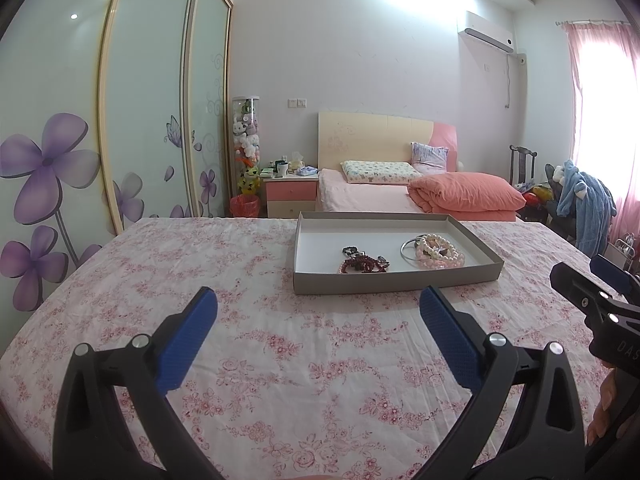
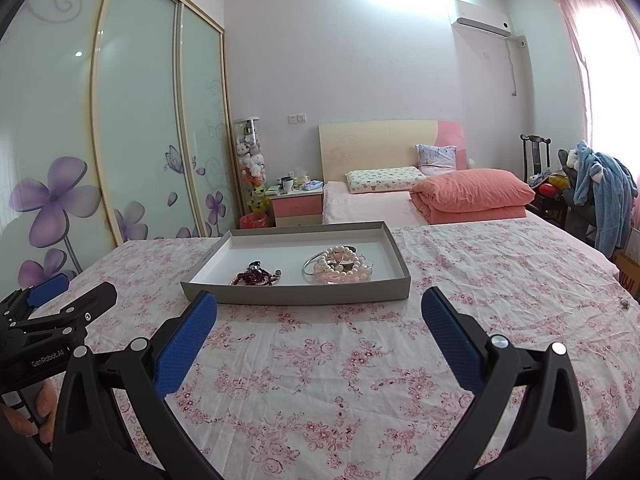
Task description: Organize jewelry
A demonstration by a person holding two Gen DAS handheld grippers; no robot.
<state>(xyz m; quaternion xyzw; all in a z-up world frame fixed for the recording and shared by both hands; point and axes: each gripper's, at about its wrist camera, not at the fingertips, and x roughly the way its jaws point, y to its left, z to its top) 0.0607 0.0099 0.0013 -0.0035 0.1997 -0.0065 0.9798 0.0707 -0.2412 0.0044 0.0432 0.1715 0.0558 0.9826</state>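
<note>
Left wrist view: left gripper (image 1: 318, 300) low in frame, blue-padded fingers spread wide, nothing between them, over the floral cloth (image 1: 240, 340). Grey tray (image 1: 396, 280) sits right of centre, just beyond the fingertips. Inside it, two heaps well apart: dark red bead strands (image 1: 364, 264) at the near middle, pearl bracelets (image 1: 440, 250) with a silver bangle (image 1: 406, 252) toward the right end. The tray's left part is bare.

At the right edge of this view the right gripper (image 1: 600, 284) pokes in from the side, and fingers of the hand (image 1: 604, 412) gripping its handle show at lower right.

Right wrist view: right gripper (image 2: 319, 300) likewise splayed and empty, its left pad close to the tray's near-left corner. Tray (image 2: 304, 294) is left of centre here; red beads (image 2: 256, 276) and pearls (image 2: 344, 266) in the same layout, bangle (image 2: 316, 264) at the left of the pearl heap.

Only this view shows a small object (image 2: 624, 302) on the cloth at far right, possibly a jewelry piece; too small to tell. It also shows the left gripper (image 2: 76, 300) from the side at lower left.
</note>
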